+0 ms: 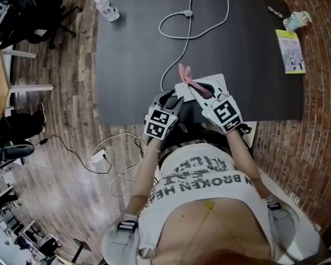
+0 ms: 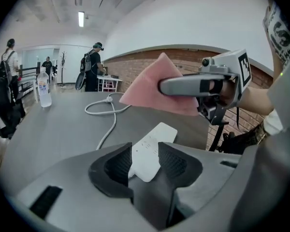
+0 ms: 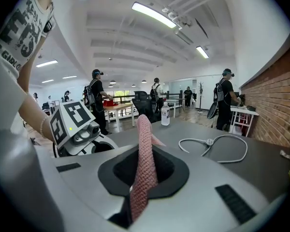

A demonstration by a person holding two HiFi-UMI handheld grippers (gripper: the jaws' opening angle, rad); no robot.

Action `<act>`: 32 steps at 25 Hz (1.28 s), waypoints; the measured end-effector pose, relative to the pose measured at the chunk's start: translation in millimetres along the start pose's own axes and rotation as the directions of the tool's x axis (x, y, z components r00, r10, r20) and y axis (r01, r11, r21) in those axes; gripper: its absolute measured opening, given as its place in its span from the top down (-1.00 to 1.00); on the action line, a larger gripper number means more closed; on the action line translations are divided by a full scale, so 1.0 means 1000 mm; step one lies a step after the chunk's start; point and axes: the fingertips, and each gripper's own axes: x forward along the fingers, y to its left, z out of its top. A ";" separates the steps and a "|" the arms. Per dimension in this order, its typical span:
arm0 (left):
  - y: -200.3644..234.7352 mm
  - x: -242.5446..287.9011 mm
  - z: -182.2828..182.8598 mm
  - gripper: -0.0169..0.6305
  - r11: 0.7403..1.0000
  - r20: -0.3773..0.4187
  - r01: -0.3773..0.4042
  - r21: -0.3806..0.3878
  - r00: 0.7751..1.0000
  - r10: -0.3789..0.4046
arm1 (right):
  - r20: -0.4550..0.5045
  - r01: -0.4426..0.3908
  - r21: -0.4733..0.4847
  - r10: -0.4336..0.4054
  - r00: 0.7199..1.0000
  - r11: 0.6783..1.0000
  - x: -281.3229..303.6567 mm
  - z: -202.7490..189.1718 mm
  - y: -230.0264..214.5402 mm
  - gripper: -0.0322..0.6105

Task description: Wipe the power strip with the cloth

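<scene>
Fingers [image 3: 120, 169], right gripper [image 3: 144, 174]: pinch cloth [image 3: 144, 139] | dark table [image 1: 132, 65] | brick wall [image 3: 273, 93]

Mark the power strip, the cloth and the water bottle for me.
power strip [image 2: 152, 141], left gripper view, on its white top face.
cloth [image 3: 144, 163], right gripper view, middle of the upright pink fold.
water bottle [image 1: 107, 9], head view, on its clear body.

A dark grey bench [image 1: 127, 65] stands on a wood-plank floor [image 1: 71, 123] beside a red brick wall [image 3: 275, 91]. Strip lights [image 3: 154, 14] glow on the white ceiling [image 3: 111, 37]. A black office chair [image 1: 27, 10] and a wooden table [image 1: 0, 81] stand near the bench; people [image 3: 97, 98] stand farther back.
</scene>
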 end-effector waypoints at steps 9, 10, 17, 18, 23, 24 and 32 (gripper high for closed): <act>-0.002 0.047 -0.065 0.17 0.987 -0.263 0.063 0.147 0.965 -0.022 | -0.114 -0.027 -0.033 0.023 0.993 0.999 0.018 -0.042 0.002 0.85; 0.000 0.051 -0.069 0.16 0.986 -0.282 0.061 0.153 0.959 -0.016 | -0.133 -0.037 -0.047 0.030 0.991 0.998 0.021 -0.047 0.003 0.85; 0.000 0.065 -0.082 0.10 0.981 -0.350 0.091 0.170 0.936 -0.026 | -0.256 -0.146 -0.133 0.108 0.961 0.980 0.044 -0.073 0.010 0.85; -0.001 0.066 -0.082 0.10 0.980 -0.353 0.095 0.173 0.935 -0.029 | -0.272 -0.162 -0.135 0.120 0.955 0.977 0.047 -0.077 0.011 0.85; 0.001 0.068 -0.088 0.11 0.965 -0.398 0.111 0.237 0.917 -0.008 | -0.349 -0.243 -0.157 0.177 0.920 0.957 0.064 -0.098 0.020 0.85; 0.001 0.069 -0.088 0.11 0.965 -0.404 0.111 0.239 0.915 -0.005 | -0.363 -0.259 -0.163 0.186 0.913 0.952 0.067 -0.102 0.021 0.85; 0.002 0.069 -0.090 0.11 0.966 -0.409 0.126 0.227 0.912 -0.023 | -0.464 -0.340 -0.185 0.223 0.857 0.922 0.084 -0.129 0.034 0.85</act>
